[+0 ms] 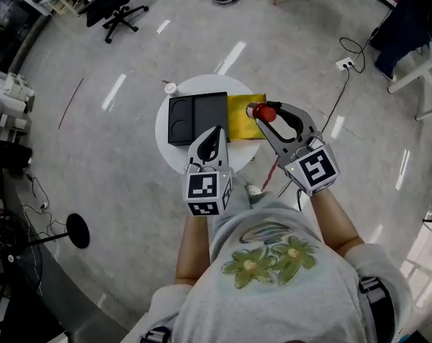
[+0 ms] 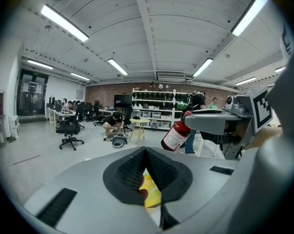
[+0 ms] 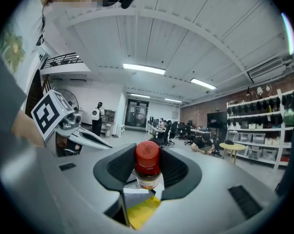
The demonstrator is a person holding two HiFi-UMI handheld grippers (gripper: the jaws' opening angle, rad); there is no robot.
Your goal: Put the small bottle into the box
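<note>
- The right tongs [image 3: 148, 170] pinch the small bottle [image 3: 147, 156], one pad on each side of its body, its red cap upward.
- The left tongs [image 2: 146, 151] are pressed together at the tips, with nothing between them.
- In the head view the small bottle shows over a yellow sheet [image 1: 244, 113], just right of the box [image 1: 197, 116] and not in it.
- The left tongs point at the near edge of the box.
- The box is black and open, with a round hollow in its left half. It lies on a round white desk [image 1: 202, 84].
- An office chair [image 1: 119, 9] stands well apart on the grey floor.
</note>
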